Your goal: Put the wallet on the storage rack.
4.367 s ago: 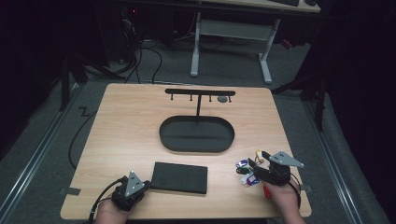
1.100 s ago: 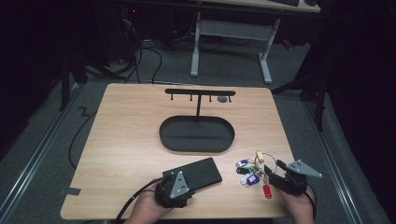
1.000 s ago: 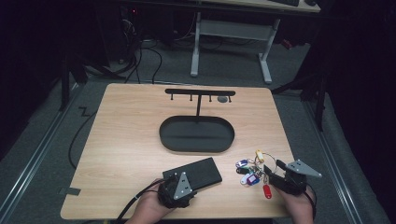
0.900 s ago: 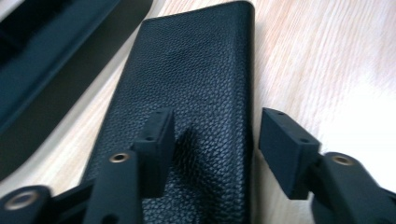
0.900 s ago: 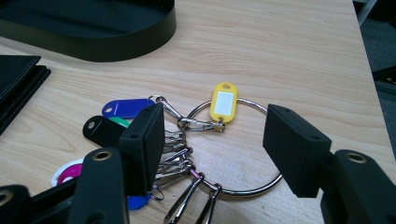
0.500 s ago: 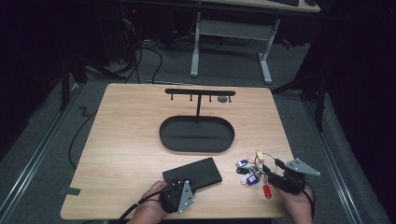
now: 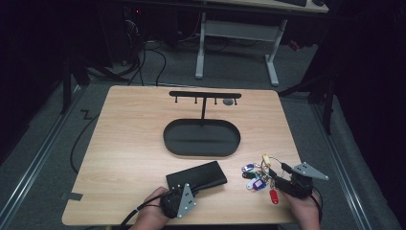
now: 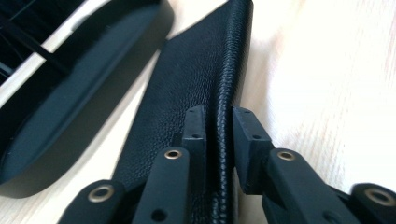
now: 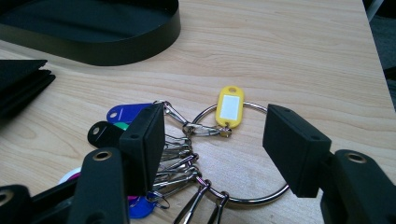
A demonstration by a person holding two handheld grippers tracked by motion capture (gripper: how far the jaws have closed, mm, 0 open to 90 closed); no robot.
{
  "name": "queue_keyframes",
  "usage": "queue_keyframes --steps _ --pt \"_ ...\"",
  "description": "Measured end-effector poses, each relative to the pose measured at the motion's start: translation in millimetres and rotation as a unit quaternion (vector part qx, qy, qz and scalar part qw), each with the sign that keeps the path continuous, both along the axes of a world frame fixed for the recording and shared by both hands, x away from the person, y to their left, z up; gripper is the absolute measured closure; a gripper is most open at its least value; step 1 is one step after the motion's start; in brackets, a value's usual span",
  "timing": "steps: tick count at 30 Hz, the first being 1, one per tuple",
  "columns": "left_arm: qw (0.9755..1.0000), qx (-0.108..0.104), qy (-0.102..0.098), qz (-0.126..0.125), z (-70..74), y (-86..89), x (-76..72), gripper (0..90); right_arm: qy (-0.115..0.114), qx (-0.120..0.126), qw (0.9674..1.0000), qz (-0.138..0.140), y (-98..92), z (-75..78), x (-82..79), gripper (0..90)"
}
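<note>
A black leather wallet lies near the table's front edge. My left gripper is rolled on its side at the wallet's near corner. In the left gripper view the jaws have just been closing, and the pads of my left gripper now pinch the wallet's rounded edge. A key ring with several coloured tags lies at the front right. My right gripper stands open over the key ring, one pad on each side, with a yellow tag beyond them.
A black oval tray sits mid-table with a hook rack rising behind it. The tray's wall is close ahead of the right gripper. A red tag lies by the right hand.
The left gripper drew back from above the wallet to its near edge, rolled onto its side, and its jaws closed on that edge. The right gripper stayed put.
</note>
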State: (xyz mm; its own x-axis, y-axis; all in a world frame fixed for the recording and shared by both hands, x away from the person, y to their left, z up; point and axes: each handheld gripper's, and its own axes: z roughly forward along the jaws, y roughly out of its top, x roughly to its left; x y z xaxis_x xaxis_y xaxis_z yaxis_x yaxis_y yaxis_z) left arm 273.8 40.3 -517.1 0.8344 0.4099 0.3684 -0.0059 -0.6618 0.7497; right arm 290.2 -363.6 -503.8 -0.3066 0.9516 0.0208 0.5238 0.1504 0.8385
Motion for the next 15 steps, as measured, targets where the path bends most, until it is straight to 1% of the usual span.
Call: queue_keyframes --steps 2,3,4,5,6,7,10,12,15 --pt "0.9999 -0.015 0.003 0.005 4.1 5.4 1.9 79.1 0.000 0.000 1.0000 0.000 0.2 0.0 -0.1 39.1" --pt "0.9999 -0.015 0.003 0.005 4.1 5.4 1.9 79.6 0.000 0.000 1.0000 0.001 0.2 0.0 0.0 39.1" --pt "0.9996 -0.026 0.005 0.012 6.4 9.8 3.4 79.9 0.000 0.000 1.0000 0.000 0.3 0.0 0.0 39.1" --pt "0.9994 -0.030 0.006 0.014 7.8 12.5 4.2 80.1 0.000 0.000 1.0000 0.000 0.3 0.0 0.0 39.2" --pt "0.9994 -0.030 0.006 0.014 7.8 12.5 4.2 80.4 0.000 0.000 1.0000 0.000 0.3 0.0 0.0 39.2" --pt "0.9990 -0.039 0.003 0.018 10.2 16.3 4.7 80.6 0.001 0.000 1.0000 0.000 0.4 0.3 0.0 39.2" --pt "0.9982 -0.055 0.007 0.021 14.4 22.2 5.8 81.0 0.000 -0.001 1.0000 0.001 0.3 0.6 -0.1 39.2" --pt "0.9981 -0.058 0.007 0.022 15.7 24.0 5.8 81.2 -0.001 0.000 1.0000 0.001 0.1 0.5 0.0 39.2" --pt "0.9972 -0.069 0.008 0.026 19.2 29.3 6.1 81.5 -0.001 0.000 1.0000 0.000 -0.1 0.4 0.1 39.2"
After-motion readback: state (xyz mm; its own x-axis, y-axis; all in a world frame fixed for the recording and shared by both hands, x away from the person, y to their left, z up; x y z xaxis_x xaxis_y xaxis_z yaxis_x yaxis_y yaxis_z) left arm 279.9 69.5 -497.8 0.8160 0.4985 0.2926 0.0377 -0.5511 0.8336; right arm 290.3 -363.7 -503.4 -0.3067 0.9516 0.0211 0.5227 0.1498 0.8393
